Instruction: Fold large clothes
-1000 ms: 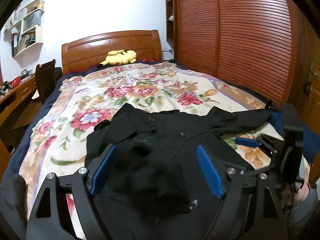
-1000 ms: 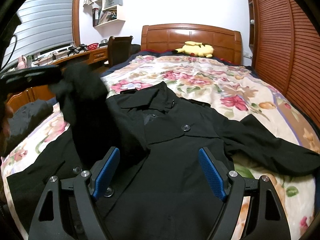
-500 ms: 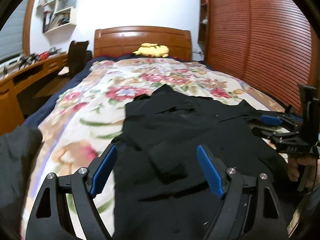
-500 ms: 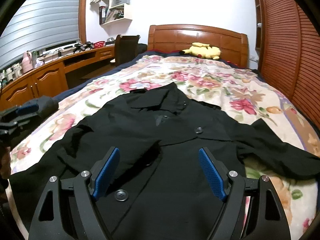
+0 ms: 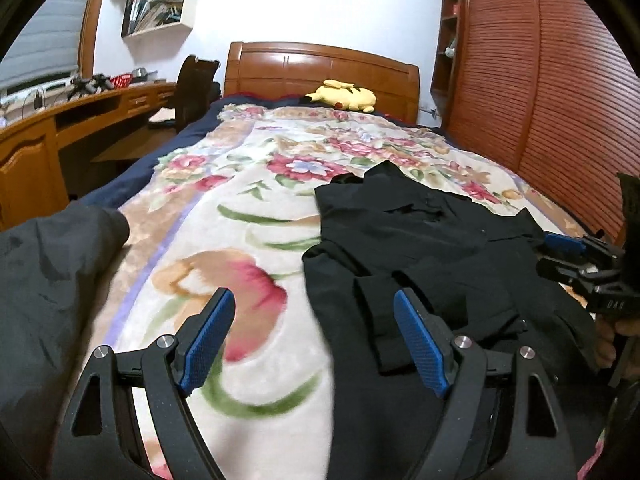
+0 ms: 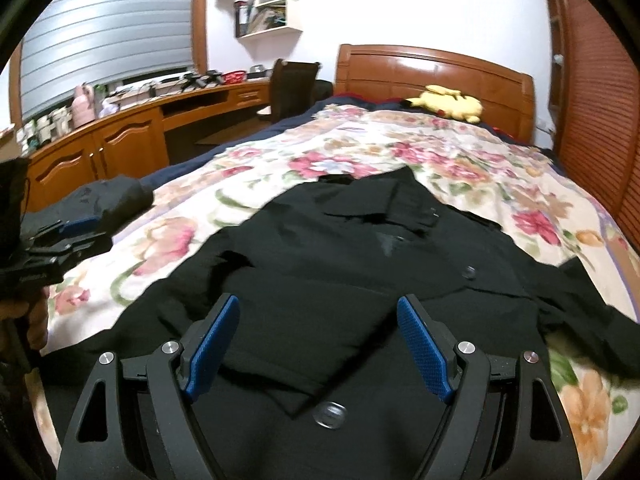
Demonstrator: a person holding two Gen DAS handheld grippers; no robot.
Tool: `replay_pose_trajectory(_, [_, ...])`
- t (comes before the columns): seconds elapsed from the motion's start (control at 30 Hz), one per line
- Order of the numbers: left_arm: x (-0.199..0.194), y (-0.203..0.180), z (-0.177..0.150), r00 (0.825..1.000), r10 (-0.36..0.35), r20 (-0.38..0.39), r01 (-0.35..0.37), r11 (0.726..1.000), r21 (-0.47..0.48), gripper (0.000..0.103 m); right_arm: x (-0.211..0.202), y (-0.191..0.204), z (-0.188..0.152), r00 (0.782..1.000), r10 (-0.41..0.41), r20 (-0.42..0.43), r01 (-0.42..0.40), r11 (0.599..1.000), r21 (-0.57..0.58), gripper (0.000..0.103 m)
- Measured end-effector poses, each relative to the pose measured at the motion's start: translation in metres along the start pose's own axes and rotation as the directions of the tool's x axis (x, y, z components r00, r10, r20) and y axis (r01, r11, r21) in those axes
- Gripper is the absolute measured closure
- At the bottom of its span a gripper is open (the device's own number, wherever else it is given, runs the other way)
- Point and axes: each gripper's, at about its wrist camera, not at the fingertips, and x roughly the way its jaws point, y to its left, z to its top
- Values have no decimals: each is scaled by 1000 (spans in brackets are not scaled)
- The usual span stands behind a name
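Black and buttoned, the coat [image 6: 360,264] lies spread on the floral blanket [image 5: 248,216] of the bed, one sleeve [image 5: 384,320] folded over its front. The left gripper [image 5: 316,336] and right gripper [image 6: 320,340] both stand apart, holding nothing.

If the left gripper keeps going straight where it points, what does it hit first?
Probably the floral blanket, right beside the left edge of the black coat. The open left gripper straddles that edge, so depth is uncertain and it may catch the coat's folded sleeve.
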Motion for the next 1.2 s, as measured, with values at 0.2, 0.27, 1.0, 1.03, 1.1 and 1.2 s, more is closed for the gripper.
replay_pose_trajectory(0.2, [-3,17,-1,999,36,10,-36,999,10,21,23,28,13,999,21,-24,-22,997,-69,21])
replay_pose_trajectory(0.27, [-3,17,-2,999,37,6,-37,999,15,21,36,36,15,998,38,-52,-42,995,-93,21])
replay_pose_trajectory(1.0, [-12,-15,-3,998,-59,26,59,998,30,21,61,-19,25,996,-52,-77,41,989,-140,97])
replay_pose_trajectory(1.03, [-13,-19,-2,997,-71,30,70,997,32,21,49,-32,27,997,-64,-45,59,992,-114,97])
replay_pose_trajectory(1.1, [-15,-30,-1,995,-89,38,88,995,43,21,24,-61,28,995,-95,-3,95,994,-61,97])
replay_pose_trajectory(1.2, [-14,-46,-1,993,-111,37,109,992,67,21,-3,-97,21,988,-155,19,155,988,-8,97])
